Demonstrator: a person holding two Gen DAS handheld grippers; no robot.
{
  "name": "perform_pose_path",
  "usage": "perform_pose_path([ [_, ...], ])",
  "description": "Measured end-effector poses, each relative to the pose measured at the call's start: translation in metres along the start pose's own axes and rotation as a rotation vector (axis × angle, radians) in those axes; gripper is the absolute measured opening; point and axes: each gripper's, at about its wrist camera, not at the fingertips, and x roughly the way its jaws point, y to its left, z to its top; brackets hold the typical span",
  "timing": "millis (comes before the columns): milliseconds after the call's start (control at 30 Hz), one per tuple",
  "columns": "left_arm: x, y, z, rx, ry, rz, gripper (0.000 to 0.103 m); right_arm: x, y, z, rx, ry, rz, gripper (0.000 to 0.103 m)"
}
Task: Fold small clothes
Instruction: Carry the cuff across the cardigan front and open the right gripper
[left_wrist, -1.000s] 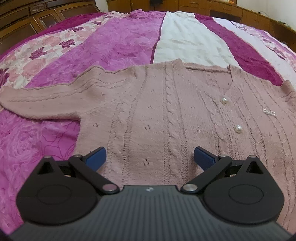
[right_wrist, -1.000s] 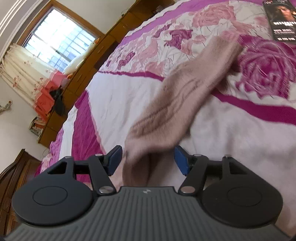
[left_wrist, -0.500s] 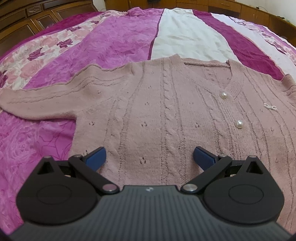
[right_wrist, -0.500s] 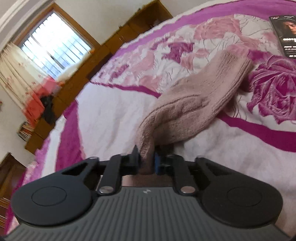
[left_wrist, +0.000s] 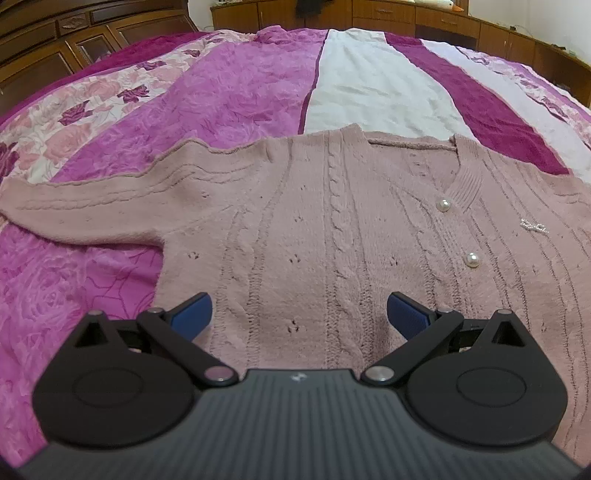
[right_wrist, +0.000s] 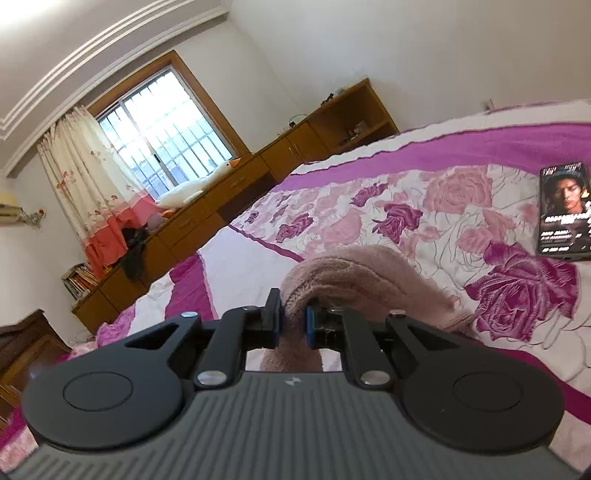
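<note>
A dusty pink knitted cardigan (left_wrist: 332, 236) with pearl buttons lies flat, front up, on the bed. One sleeve (left_wrist: 92, 206) stretches out to the left. My left gripper (left_wrist: 297, 314) is open and empty, low over the cardigan's lower body. My right gripper (right_wrist: 293, 321) is shut on the other sleeve (right_wrist: 354, 273) and holds it lifted off the bedspread, the sleeve arching up and draping back down to the right.
The bed is covered by a pink, magenta and white floral bedspread (left_wrist: 229, 92). A dark printed box (right_wrist: 563, 210) lies on it at the right. Wooden cabinets (right_wrist: 221, 192) and a window line the far wall.
My right gripper closed on the sleeve and has lifted it, tilting the view up toward the wall and window. The left gripper stayed open over the cardigan, shifting only slightly.
</note>
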Motion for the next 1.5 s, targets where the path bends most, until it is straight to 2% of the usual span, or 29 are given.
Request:
perform_pose_path([
  [100,-0.004,0.003,-0.001,-0.009,-0.008,-0.005,0.103,-0.012,0.009,-0.006,-0.043,-0.013,-0.009,0.014],
  [233,-0.008,0.01,0.0,-0.015,-0.022,-0.006,0.103,-0.021,0.027,-0.016,-0.084,0.012,0.02,0.014],
  [367,-0.01,0.018,0.003,-0.02,-0.035,0.003,0.103,-0.029,0.065,-0.029,-0.171,0.036,0.067,0.014],
  [567,-0.016,0.034,0.015,-0.013,-0.069,0.038,0.103,-0.041,0.126,-0.053,-0.228,0.063,0.148,0.014],
  [833,-0.026,0.057,0.025,-0.039,-0.112,0.043,0.103,-0.053,0.208,-0.108,-0.281,0.102,0.215,0.014],
  [967,-0.03,0.068,0.023,-0.053,-0.117,0.033,0.103,-0.063,0.248,-0.149,-0.361,0.13,0.252,0.014],
  [1133,-0.03,0.078,0.016,-0.062,-0.115,0.032,0.103,-0.068,0.282,-0.217,-0.49,0.218,0.268,0.014],
  [1233,-0.029,0.083,0.013,-0.078,-0.104,0.026,0.103,-0.065,0.286,-0.253,-0.532,0.27,0.252,0.014],
  [1433,-0.028,0.092,0.007,-0.095,-0.101,0.014,0.103,-0.043,0.274,-0.289,-0.491,0.428,0.25,0.015],
  [1500,-0.027,0.093,0.006,-0.099,-0.098,0.011,0.103,-0.037,0.272,-0.296,-0.489,0.477,0.25,0.023],
])
